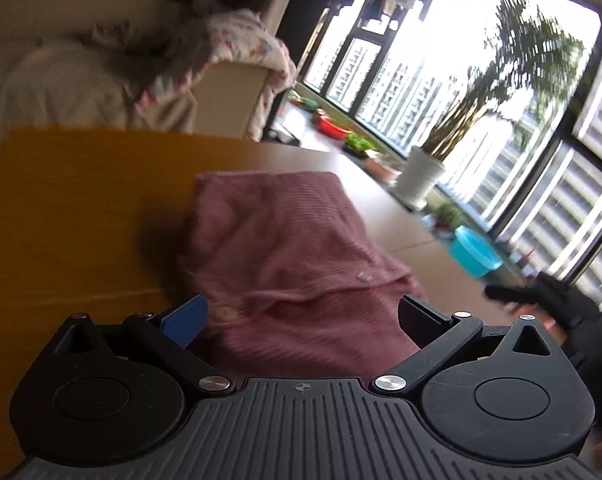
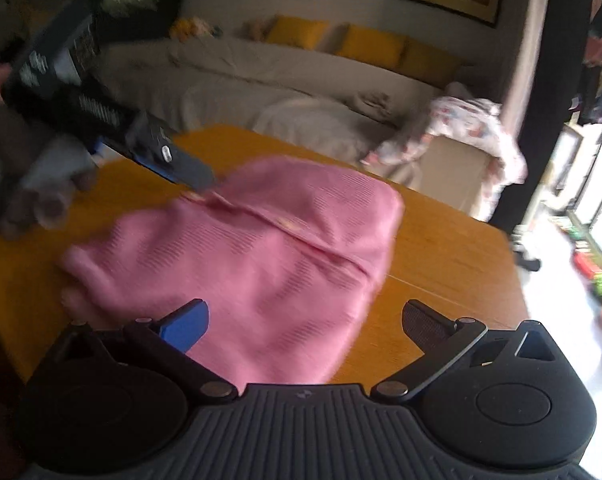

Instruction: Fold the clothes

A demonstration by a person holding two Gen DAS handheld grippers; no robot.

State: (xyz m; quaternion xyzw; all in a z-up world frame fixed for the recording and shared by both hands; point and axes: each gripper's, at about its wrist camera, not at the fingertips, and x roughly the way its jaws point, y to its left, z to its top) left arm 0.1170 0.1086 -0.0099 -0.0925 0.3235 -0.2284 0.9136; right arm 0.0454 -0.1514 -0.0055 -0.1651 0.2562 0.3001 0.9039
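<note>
Fingers on both the left gripper (image 1: 303,314) and right gripper (image 2: 305,316) spread wide, empty, over a pink knit cardigan (image 2: 261,256) at twelve o'clock, apparently mostly folded on the counter (image 2: 441,248).

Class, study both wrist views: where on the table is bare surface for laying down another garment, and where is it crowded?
Bare wood lies on the table right of the pink sweater, toward the window, and behind it toward the sofa. Crowded: the sweater's left edge, where the left gripper reaches in.
</note>
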